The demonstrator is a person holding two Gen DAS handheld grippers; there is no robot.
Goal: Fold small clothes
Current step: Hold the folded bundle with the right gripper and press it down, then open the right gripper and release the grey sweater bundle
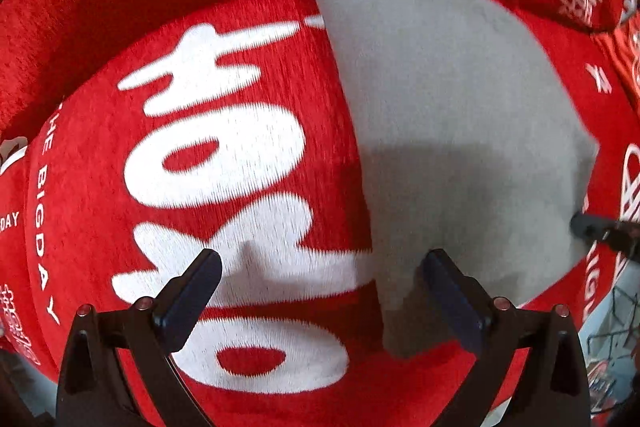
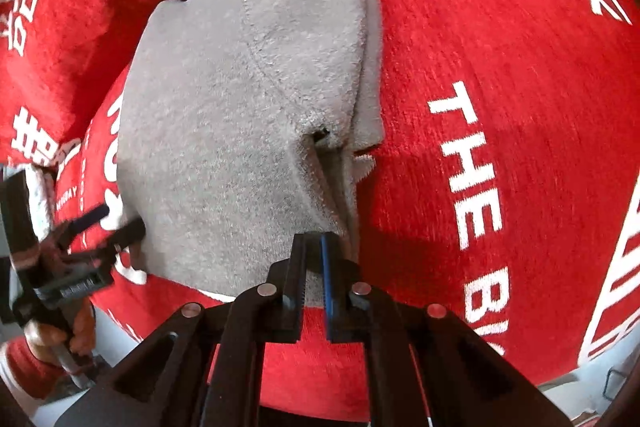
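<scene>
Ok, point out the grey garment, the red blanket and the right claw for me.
grey garment (image 2: 216,131): right wrist view, middle of its top layer.
red blanket (image 2: 500,59): right wrist view, bare patch right of the garment.
right claw (image 2: 314,247): right wrist view, between its fingertips.

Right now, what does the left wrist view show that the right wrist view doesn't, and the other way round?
Only the left wrist view shows the left gripper from behind, open, holding nothing, over big white lettering. Only the right wrist view shows the right gripper shut on the grey garment, plus its seam and folded edge. Both show the garment on the red blanket.
</scene>
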